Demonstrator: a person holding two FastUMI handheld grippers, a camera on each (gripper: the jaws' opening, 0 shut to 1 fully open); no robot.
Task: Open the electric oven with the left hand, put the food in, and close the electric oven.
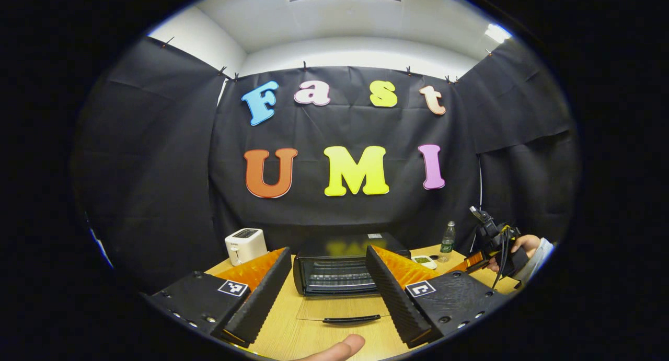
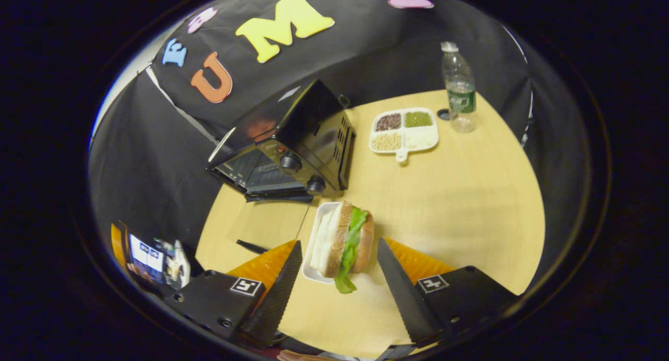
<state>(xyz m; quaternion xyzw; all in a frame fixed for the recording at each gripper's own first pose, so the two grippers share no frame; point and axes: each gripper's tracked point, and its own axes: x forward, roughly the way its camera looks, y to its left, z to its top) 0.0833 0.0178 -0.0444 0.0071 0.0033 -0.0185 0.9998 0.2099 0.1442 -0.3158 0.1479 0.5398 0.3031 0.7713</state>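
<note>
Right hand-held gripper (image 2: 339,256) straddles sandwich (image 2: 347,238), fingers apart.

Ahead of the spread-open left gripper (image 1: 326,288), the black electric oven (image 1: 342,269) stands with its glass door (image 1: 342,311) lying flat on the wooden tabletop (image 1: 292,340), its mouth unblocked. A white toaster (image 1: 245,245) stands to the gripper's left. Between the parted fingers of the right gripper (image 2: 338,269) sits a lettuce sandwich (image 2: 347,238) on a white tray (image 2: 316,235), with bare tabletop to its right.
</note>
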